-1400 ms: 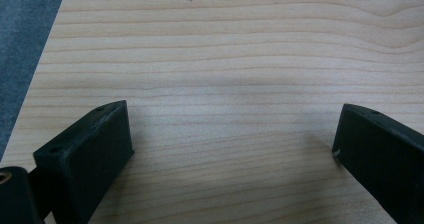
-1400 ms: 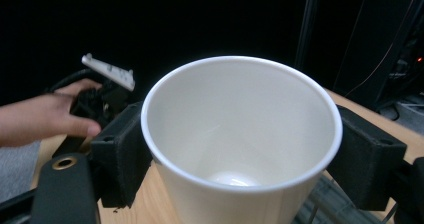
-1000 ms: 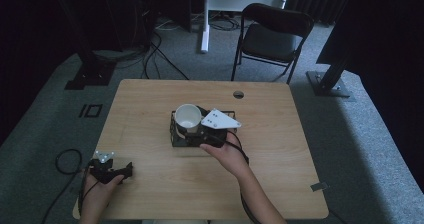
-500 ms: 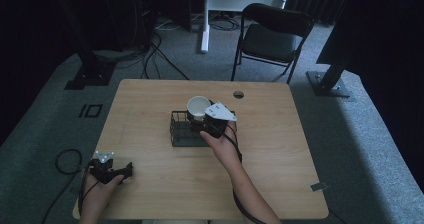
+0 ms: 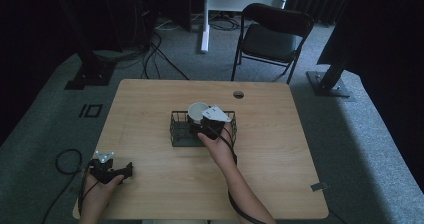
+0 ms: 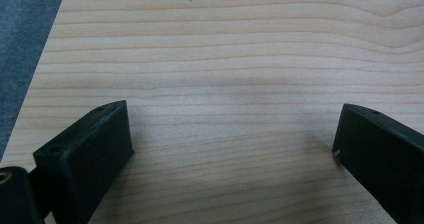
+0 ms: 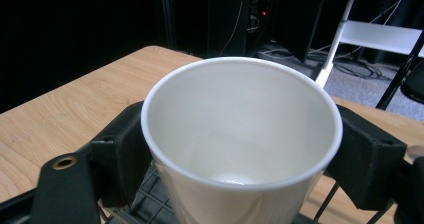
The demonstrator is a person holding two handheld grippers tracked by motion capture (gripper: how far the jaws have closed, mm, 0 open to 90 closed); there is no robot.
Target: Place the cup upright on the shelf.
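Note:
A white paper cup stands upright between my right gripper's two black jaws, which press on its sides. In the high view the cup sits over the black wire basket at mid-table, with the right gripper and its grey plate beside it. Its inside looks empty. My left gripper rests near the table's front left corner, held by a hand. Its jaws stand wide apart over bare wood in the left gripper view, with nothing between them.
The wooden table has a round cable hole near its far edge. A black folding chair stands behind the table. Cables lie on the grey floor at the left.
My right gripper has carried the cup away from me and lowered it over the wire basket. The left gripper has stayed where it was.

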